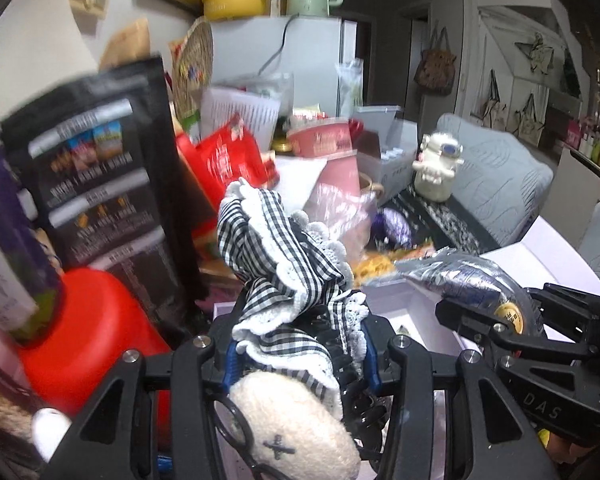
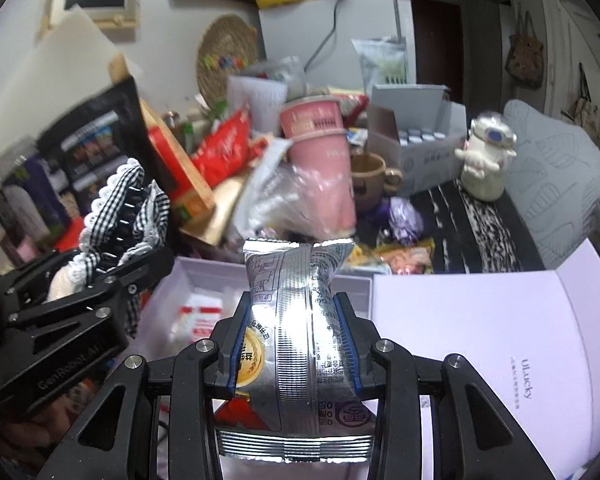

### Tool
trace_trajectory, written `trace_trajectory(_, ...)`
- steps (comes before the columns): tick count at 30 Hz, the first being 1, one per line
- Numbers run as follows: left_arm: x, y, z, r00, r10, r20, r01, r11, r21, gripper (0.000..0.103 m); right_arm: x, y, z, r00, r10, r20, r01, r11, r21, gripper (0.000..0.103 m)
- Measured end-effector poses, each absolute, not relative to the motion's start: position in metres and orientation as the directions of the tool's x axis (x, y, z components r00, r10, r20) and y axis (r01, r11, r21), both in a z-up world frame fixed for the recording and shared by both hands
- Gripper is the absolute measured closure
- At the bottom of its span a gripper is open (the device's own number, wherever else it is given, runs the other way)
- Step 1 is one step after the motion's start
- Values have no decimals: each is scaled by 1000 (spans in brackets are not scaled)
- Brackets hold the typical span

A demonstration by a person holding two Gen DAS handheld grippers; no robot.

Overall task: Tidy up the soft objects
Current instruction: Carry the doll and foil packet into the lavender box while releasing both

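My left gripper [image 1: 300,344] is shut on a black-and-white checked hair clip with lace trim [image 1: 276,256]; a cream plush piece [image 1: 296,428] lies under it. It also shows in the right wrist view [image 2: 120,204] at the left. My right gripper [image 2: 292,340] is shut on a silver snack packet [image 2: 296,304], held upright above an open white box [image 2: 196,276]. The packet shows in the left wrist view [image 1: 464,280] at the right.
The box lid [image 2: 500,348] lies flat at the right. Behind is clutter: a black pouch [image 1: 96,168], red bags [image 1: 232,156], a pink cup [image 2: 324,152], a brown mug [image 2: 370,180], a white astronaut figure [image 2: 486,160], a red container [image 1: 92,340].
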State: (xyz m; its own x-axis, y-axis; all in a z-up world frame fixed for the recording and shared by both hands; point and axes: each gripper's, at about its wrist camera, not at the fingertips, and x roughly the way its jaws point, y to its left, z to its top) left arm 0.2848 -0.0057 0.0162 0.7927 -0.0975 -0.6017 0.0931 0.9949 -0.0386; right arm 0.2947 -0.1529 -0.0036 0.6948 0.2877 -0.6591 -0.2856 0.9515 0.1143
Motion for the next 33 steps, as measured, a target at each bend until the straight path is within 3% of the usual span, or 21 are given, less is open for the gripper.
trace_trajectory(19, 317, -10, -35, 656, -37, -754, 52, 999, -5, 57, 315, -147, -53, 589, 237, -772, -250, 963, 104, 64)
trace_trajectory(33, 322, -11, -32, 635, -11, -773, 21, 1000, 2, 53, 310, -150, -46, 603, 211, -769, -237, 968, 80, 44)
